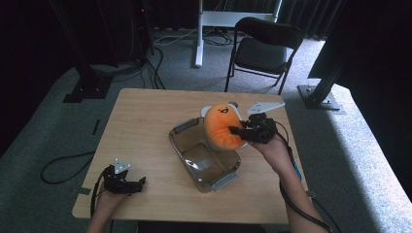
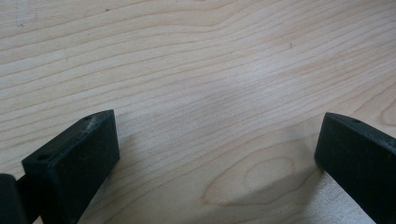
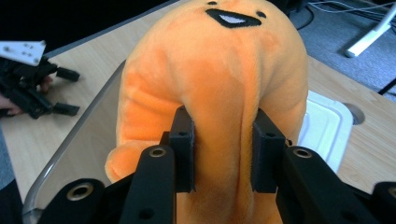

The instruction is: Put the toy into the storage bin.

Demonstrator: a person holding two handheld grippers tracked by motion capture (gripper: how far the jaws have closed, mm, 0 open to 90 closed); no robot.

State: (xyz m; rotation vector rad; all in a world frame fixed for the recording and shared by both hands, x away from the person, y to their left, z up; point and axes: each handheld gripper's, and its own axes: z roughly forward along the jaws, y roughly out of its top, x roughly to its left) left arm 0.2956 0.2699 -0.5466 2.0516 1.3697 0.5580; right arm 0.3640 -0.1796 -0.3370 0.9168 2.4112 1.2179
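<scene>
Orange plush toy [image 3: 219,93] pinched by right gripper [image 3: 223,154], above clear container [image 1: 194,158]

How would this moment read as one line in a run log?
right gripper: shut on orange plush toy | toy: above clear bin | left gripper: open, on wooden table

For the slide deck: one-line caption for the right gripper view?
Right hand-held gripper pinching a fold of the orange plush toy above the clear bin.
</scene>
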